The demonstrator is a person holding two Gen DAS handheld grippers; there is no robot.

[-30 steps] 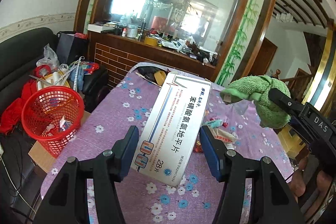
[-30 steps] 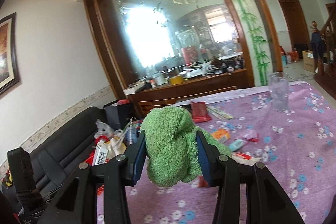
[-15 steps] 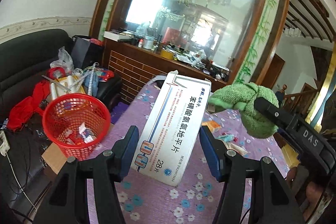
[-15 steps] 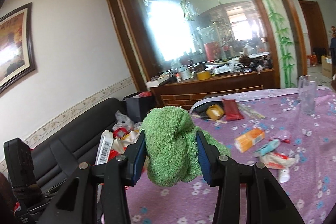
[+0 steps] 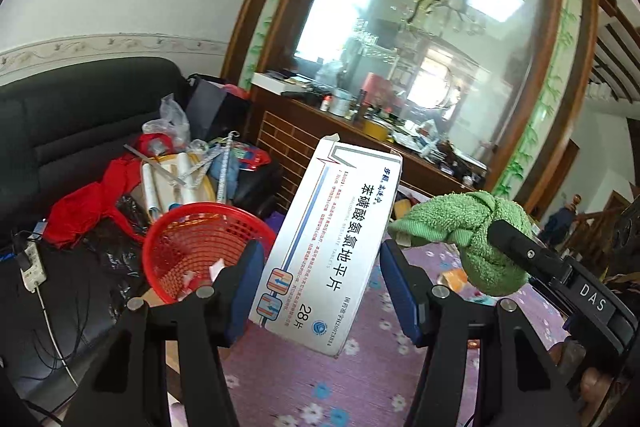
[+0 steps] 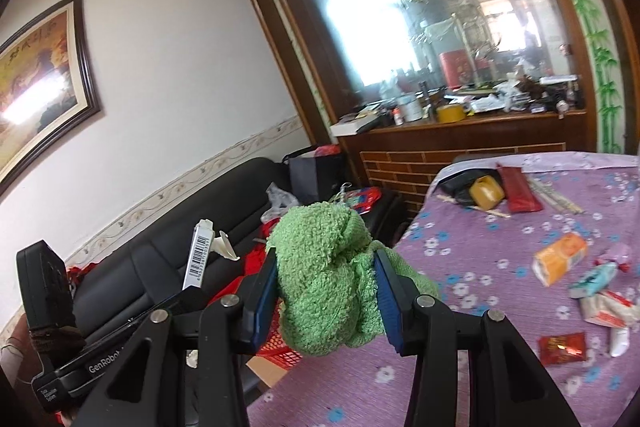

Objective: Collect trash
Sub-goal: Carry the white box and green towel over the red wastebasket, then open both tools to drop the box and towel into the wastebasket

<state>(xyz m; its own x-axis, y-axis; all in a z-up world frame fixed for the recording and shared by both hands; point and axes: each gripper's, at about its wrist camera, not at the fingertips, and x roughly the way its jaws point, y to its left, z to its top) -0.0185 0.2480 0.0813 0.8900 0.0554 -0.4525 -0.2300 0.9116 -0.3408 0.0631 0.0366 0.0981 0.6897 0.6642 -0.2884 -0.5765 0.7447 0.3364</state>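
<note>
My left gripper (image 5: 322, 287) is shut on a white medicine box (image 5: 328, 247) with blue Chinese print, held tilted in the air. A red mesh basket (image 5: 200, 251) with a few scraps inside sits just left of and below the box. My right gripper (image 6: 326, 301) is shut on a bunched green towel (image 6: 328, 275), which also shows at the right of the left wrist view (image 5: 472, 231). The box's barcode edge (image 6: 199, 255) shows in the right wrist view, left of the towel.
A purple flowered tablecloth (image 6: 500, 255) carries an orange packet (image 6: 560, 257), several wrappers (image 6: 600, 295), a red pouch (image 6: 520, 191) and a yellow tape roll (image 6: 486, 191). A black sofa (image 5: 72, 123) piled with clutter stands at left. A wooden sideboard (image 6: 460, 147) stands behind.
The left gripper with the box has swung left, so the red basket now lies right beside and under the box. The right gripper with the towel has turned left too.
</note>
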